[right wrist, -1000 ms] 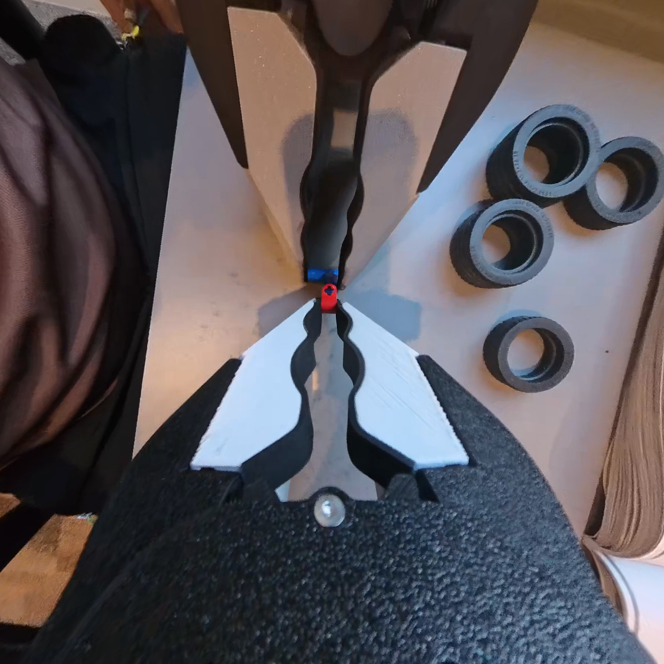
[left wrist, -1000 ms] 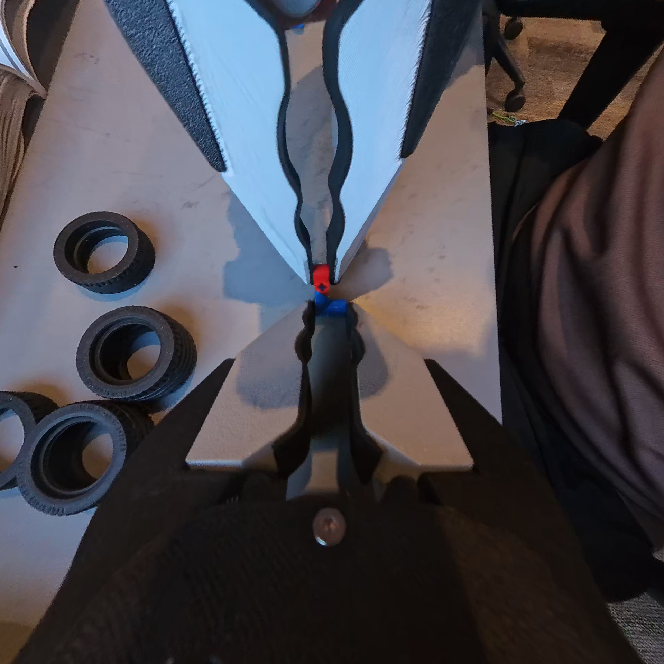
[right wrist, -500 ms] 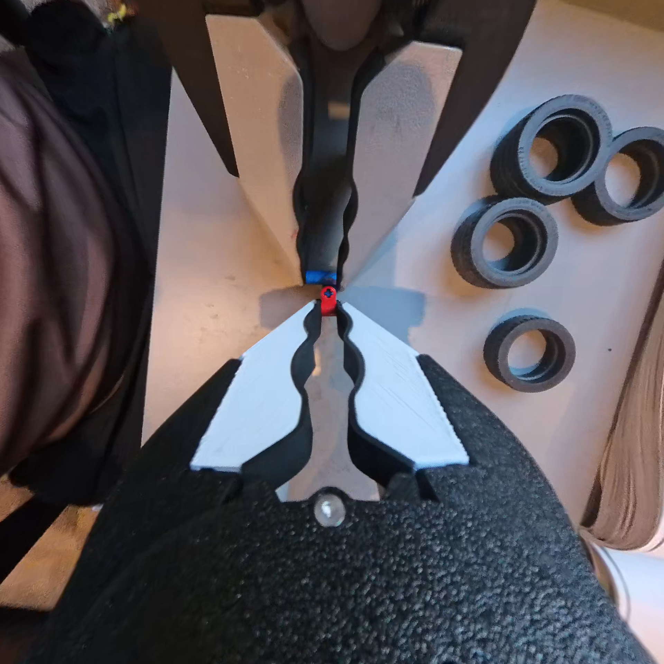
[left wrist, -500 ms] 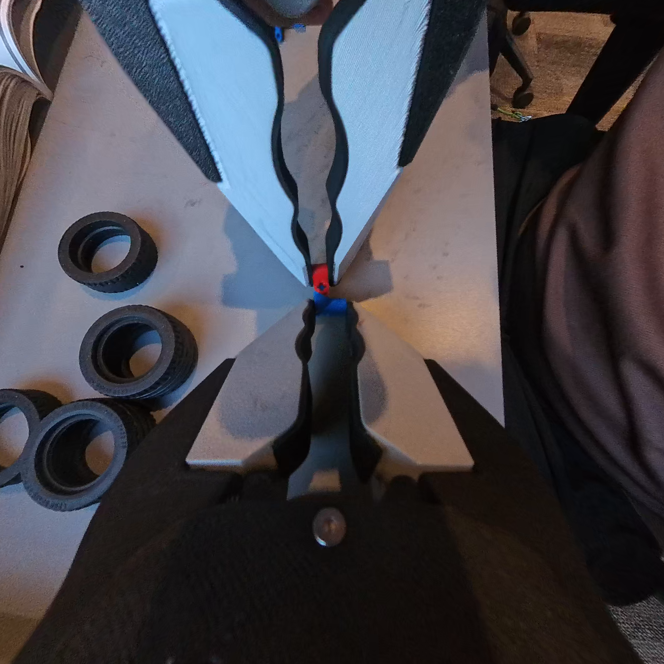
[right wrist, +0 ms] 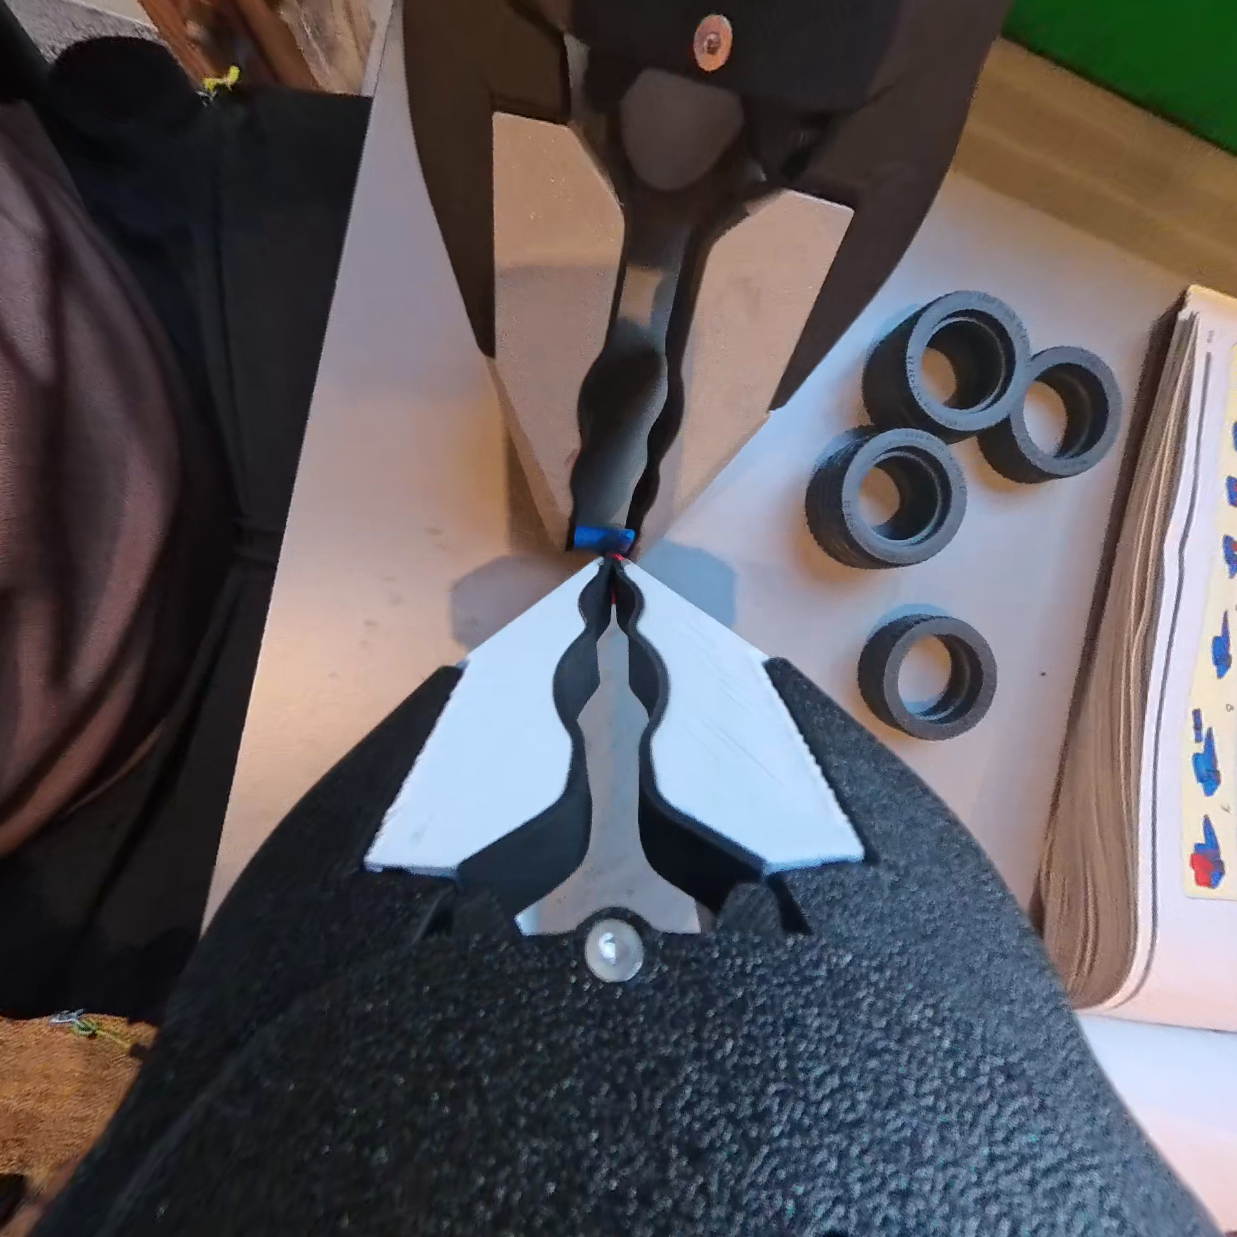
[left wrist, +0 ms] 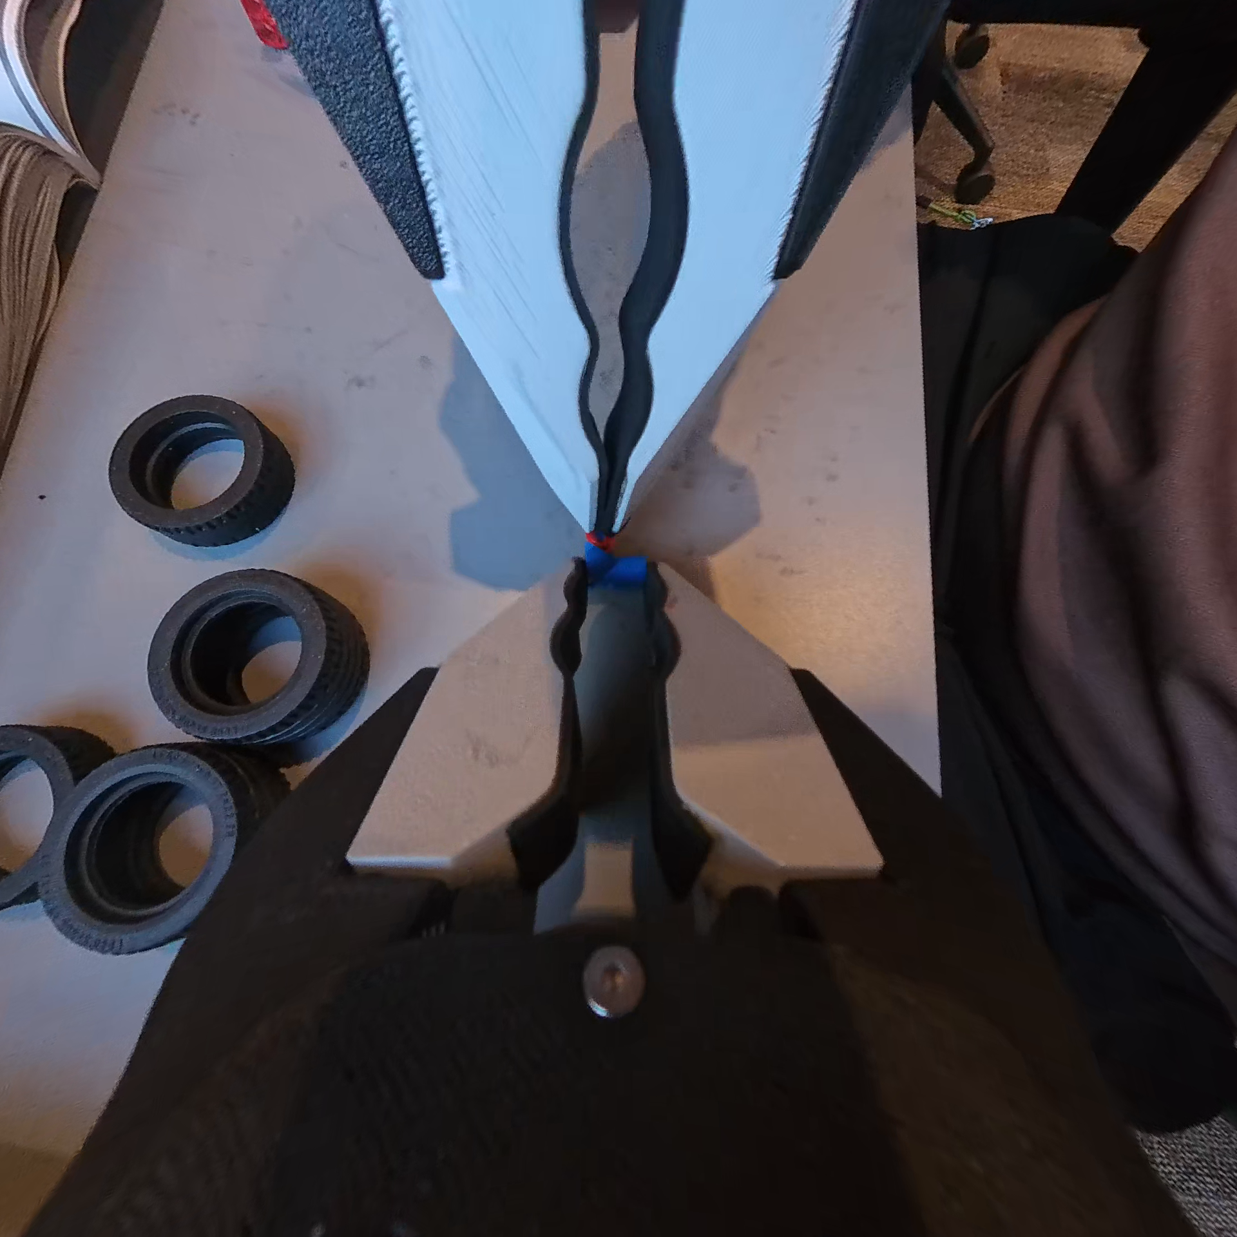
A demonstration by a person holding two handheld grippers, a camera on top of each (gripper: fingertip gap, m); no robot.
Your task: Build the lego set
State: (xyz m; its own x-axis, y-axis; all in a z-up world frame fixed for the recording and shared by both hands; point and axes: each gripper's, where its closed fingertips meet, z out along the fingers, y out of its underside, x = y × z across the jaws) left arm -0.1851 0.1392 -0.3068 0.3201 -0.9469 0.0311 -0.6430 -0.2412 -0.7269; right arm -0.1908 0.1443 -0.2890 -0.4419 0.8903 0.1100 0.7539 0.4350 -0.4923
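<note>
Above table (left wrist: 268, 301): left claw (left wrist: 616, 577) pinches blue piece (left wrist: 614, 572); right claw (right wrist: 612, 565) clamps red piece (right wrist: 611, 559); tyre (right wrist: 927, 677) lettering illegible.

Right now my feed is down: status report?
Left gripper shut on blue piece. Right gripper shut on red piece. Pieces touching. Nothing between them.

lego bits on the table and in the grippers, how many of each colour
black tyres: 4
blue piece, in the left gripper: 1
red piece, in the right gripper: 1
total: 6
</note>
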